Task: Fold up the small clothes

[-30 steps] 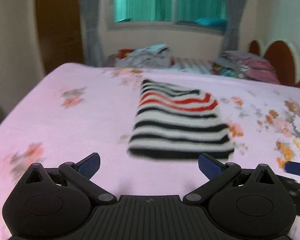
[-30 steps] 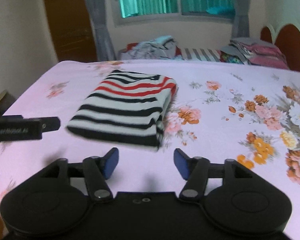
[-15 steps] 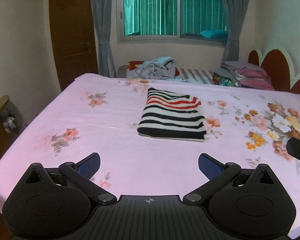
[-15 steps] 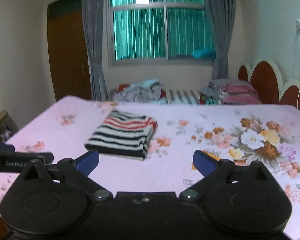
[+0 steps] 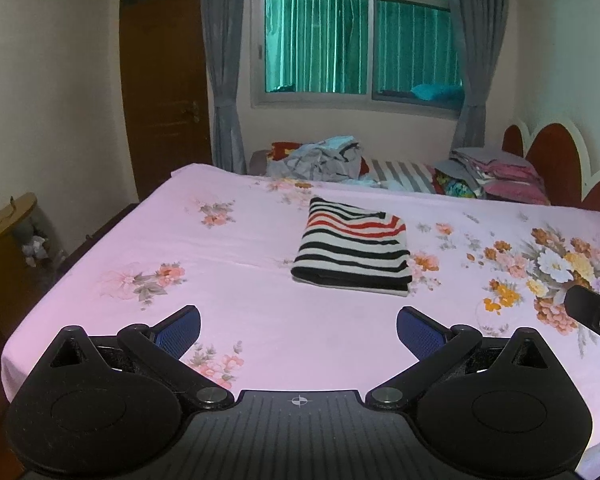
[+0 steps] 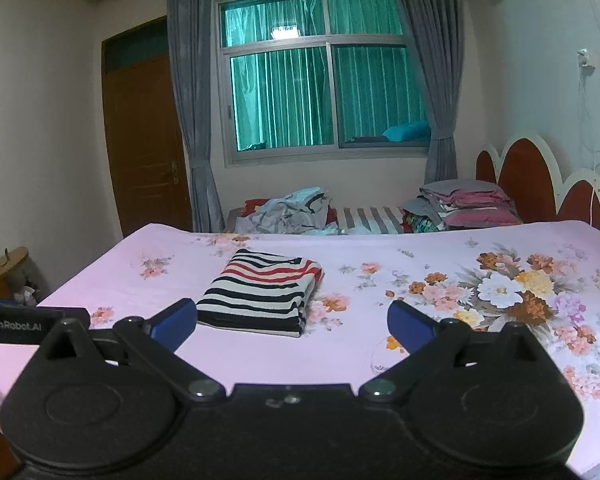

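both grippers pulled back and up from the bed over the last second. left gripper: a second ago the folded striped shirt sat big and blurred just past its fingertips, now it's small, sharp and well apart, with far more of the pink sheet in between. fingers were spread wide at each step, no change there. right gripper: fingers were fairly close together a second ago, now spread wide; the shirt also reads farther off. window and door now in full view in both.
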### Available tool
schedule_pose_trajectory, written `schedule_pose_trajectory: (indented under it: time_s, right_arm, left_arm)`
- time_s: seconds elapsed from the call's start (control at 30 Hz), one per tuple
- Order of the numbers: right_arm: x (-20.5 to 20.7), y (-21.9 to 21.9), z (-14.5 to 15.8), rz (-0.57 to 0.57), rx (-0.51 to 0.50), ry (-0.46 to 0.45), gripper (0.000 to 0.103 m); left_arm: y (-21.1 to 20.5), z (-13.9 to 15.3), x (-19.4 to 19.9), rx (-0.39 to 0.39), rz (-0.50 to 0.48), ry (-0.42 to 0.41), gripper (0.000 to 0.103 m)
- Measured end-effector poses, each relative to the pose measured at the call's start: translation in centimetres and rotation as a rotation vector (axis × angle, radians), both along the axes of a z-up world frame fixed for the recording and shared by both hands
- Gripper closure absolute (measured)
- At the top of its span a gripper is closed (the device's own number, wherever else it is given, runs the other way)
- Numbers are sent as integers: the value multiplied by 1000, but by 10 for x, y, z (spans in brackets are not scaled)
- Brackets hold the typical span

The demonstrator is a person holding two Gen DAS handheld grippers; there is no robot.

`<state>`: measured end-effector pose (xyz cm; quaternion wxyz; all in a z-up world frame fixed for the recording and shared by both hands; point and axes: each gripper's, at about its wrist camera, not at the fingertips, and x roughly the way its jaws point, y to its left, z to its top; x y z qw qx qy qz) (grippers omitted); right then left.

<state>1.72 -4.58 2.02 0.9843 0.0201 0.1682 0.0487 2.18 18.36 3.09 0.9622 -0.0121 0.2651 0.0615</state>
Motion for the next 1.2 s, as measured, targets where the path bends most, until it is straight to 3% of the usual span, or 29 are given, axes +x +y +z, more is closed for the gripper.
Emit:
schedule_pose_trajectory:
  time_s: [1.2]
  right_arm:
    - [-2,12,0,22,9,-1,1]
  left_arm:
    - [4,7,-2,17,9,-18,0]
